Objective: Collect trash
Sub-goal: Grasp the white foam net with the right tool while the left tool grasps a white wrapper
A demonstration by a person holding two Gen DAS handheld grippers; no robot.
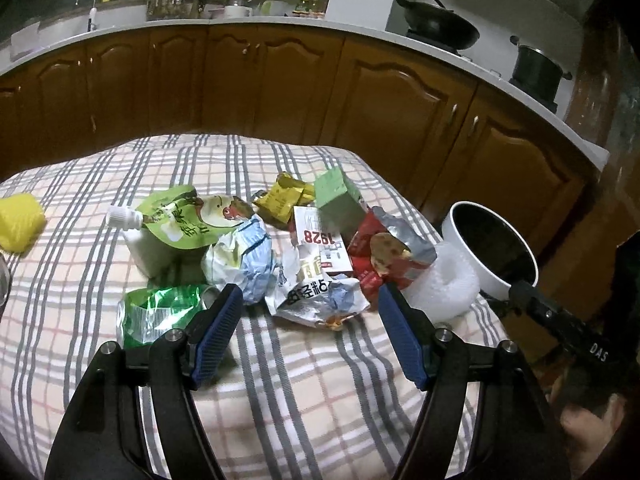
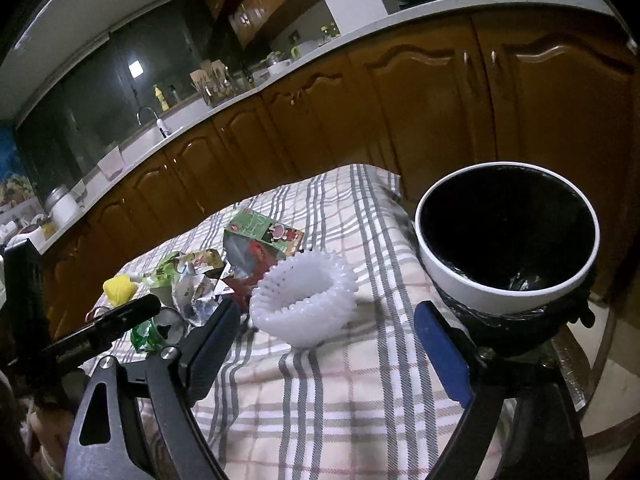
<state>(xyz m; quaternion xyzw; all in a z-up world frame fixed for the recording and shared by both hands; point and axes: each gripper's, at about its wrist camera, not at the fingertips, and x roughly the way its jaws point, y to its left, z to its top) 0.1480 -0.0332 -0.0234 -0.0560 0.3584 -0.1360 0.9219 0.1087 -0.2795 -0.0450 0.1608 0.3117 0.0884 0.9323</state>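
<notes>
A pile of trash lies on the checked tablecloth (image 1: 304,380): a green spout pouch (image 1: 180,220), a crumpled white-and-blue wrapper (image 1: 240,260), a printed white wrapper (image 1: 316,296), a red snack bag (image 1: 384,252), a green box (image 1: 338,200), a yellow sachet (image 1: 282,200) and a green foil wrapper (image 1: 160,312). My left gripper (image 1: 310,292) is open, its tips just short of the printed wrapper. A white foam net (image 2: 308,300) lies just ahead of my open right gripper (image 2: 326,312), untouched by the pads. The white bin (image 2: 508,236) with a black liner stands at the table's right edge.
A yellow lump (image 1: 20,220) sits at the table's far left. Brown cabinets (image 1: 280,80) and a white worktop with a wok (image 1: 436,20) and a pot (image 1: 536,68) run behind the table. The right gripper's body (image 1: 560,316) shows in front of the bin in the left wrist view.
</notes>
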